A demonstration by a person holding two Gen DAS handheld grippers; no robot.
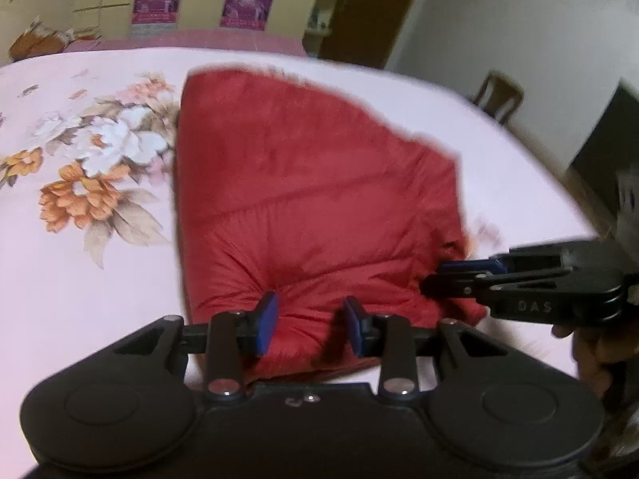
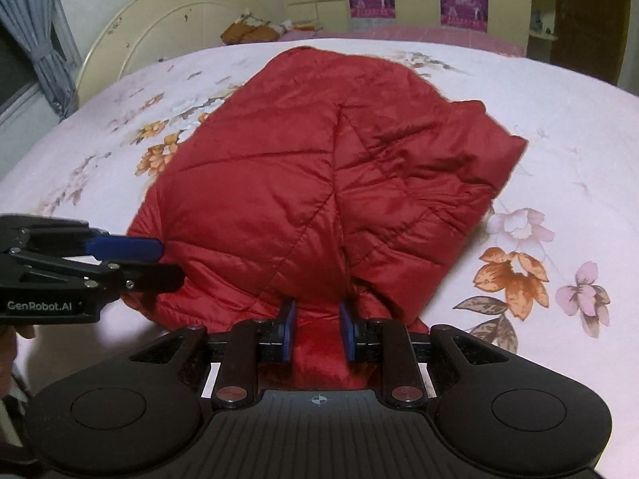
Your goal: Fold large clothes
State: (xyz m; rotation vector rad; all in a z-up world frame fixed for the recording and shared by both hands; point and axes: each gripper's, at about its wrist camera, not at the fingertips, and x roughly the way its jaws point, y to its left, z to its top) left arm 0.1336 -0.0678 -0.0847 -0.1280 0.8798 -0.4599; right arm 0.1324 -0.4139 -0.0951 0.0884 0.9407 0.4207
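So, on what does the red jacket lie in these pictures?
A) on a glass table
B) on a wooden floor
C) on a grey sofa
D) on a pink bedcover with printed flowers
D: the red jacket lies spread on the pink bedcover, whose orange and white flowers show on both sides of it, while both tools hold its near edge.

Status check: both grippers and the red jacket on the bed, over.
Left gripper and right gripper both shut on red quilted jacket, near edge bunched. Jacket on floral bedsheet. Nothing in the way.
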